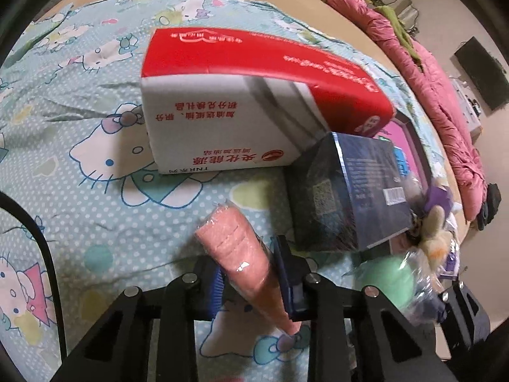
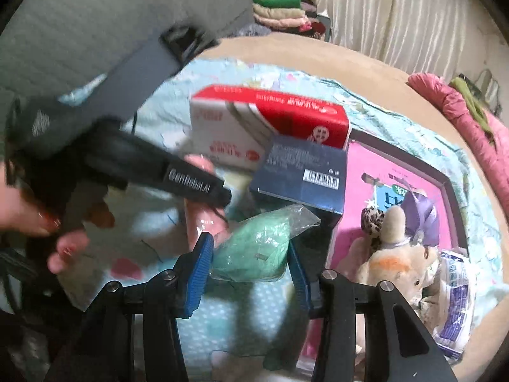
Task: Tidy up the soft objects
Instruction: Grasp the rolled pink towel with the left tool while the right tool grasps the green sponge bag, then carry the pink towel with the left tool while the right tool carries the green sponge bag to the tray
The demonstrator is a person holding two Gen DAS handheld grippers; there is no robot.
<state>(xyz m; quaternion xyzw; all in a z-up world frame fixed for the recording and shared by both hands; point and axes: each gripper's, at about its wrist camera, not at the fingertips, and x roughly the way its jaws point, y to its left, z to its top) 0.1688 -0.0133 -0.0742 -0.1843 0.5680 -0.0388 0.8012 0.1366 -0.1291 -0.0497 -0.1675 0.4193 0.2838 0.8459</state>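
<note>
My left gripper is shut on a pink wrapped soft roll and holds it above the Hello Kitty bedspread. My right gripper is shut on a green soft ball in a clear bag; the ball also shows in the left wrist view. A plush animal and a purple soft item lie in a pink box lid to the right. The left gripper's body and the person's hand cross the right wrist view.
A red and white tissue carton and a dark blue box stand on the bed ahead. A pink quilt lies along the far bed edge. Folded clothes are stacked at the back.
</note>
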